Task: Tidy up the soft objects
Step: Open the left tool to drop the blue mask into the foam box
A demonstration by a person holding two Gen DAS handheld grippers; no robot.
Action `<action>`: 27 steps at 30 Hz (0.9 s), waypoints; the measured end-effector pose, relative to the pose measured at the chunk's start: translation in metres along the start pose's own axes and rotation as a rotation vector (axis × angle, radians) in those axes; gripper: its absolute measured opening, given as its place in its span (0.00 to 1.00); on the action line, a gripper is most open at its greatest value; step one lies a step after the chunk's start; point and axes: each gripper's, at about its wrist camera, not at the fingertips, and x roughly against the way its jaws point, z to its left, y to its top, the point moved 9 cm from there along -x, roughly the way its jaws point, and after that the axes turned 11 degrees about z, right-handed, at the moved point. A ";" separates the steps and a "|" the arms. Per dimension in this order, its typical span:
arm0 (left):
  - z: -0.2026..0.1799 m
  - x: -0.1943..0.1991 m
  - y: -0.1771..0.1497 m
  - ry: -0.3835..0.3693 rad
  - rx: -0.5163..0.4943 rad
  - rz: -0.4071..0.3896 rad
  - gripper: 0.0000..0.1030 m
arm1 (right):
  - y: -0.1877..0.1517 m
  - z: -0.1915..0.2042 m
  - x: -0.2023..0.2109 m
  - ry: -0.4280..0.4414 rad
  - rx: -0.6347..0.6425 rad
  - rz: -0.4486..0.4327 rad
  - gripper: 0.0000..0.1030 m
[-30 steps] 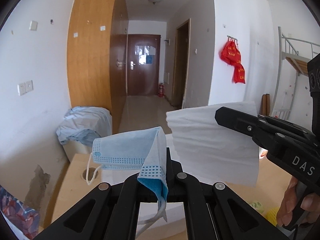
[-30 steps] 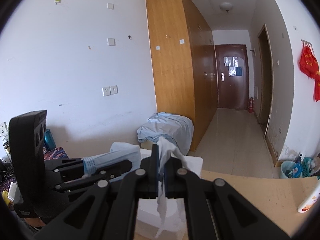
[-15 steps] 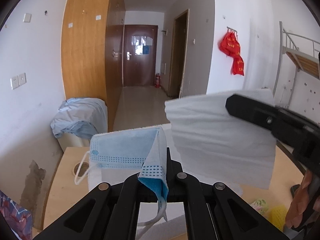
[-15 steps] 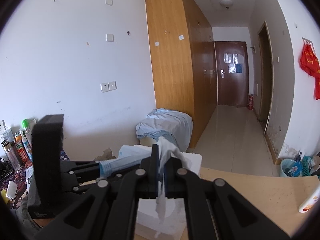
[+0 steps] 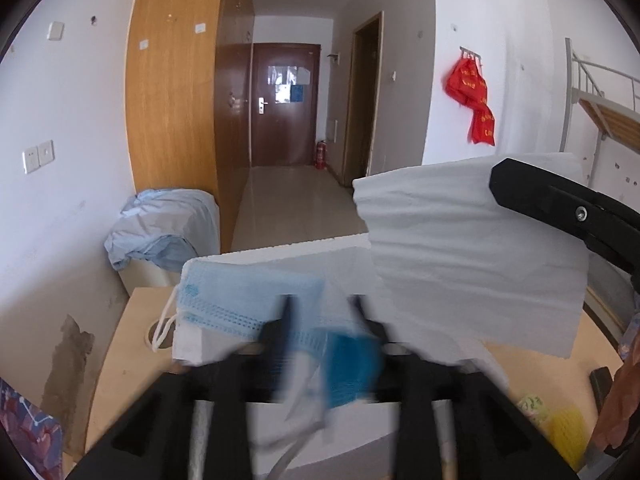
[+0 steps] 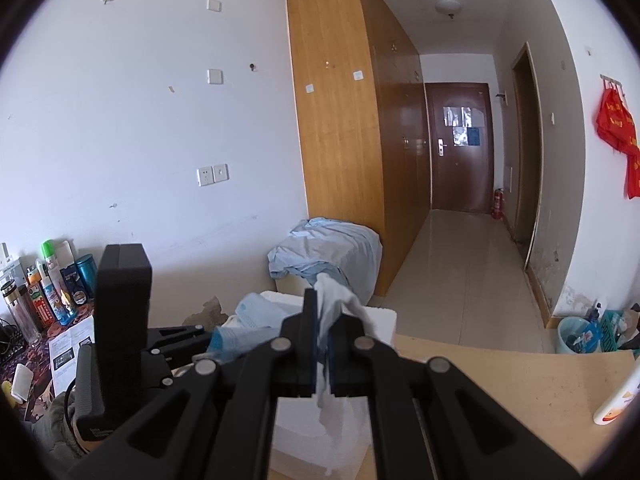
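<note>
1. Left gripper point(image 5: 322, 322) jaws have just been opening; a second ago they pinched the blue face mask point(image 5: 256, 298), now they stand apart, blurred, mask loose between them.
2. Mask lies draped over near edge of white foam box point(image 5: 320, 252), right ahead of left gripper, ear loops hanging off box's left side.
3. Right gripper point(image 6: 322, 334) jaws together, clamped on white tissue point(image 6: 334, 308); tissue hangs flat to the right of left gripper, above box.
4. Box sits on wooden table point(image 6: 500, 376).
</note>
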 end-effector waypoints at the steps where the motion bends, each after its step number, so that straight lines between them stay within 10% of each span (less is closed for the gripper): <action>1: 0.001 0.003 0.001 0.015 0.001 -0.020 0.78 | 0.000 0.000 0.000 0.000 -0.001 -0.001 0.06; 27: 0.053 0.040 -0.005 0.158 0.085 -0.109 0.86 | -0.003 0.010 -0.014 0.043 0.022 0.007 0.06</action>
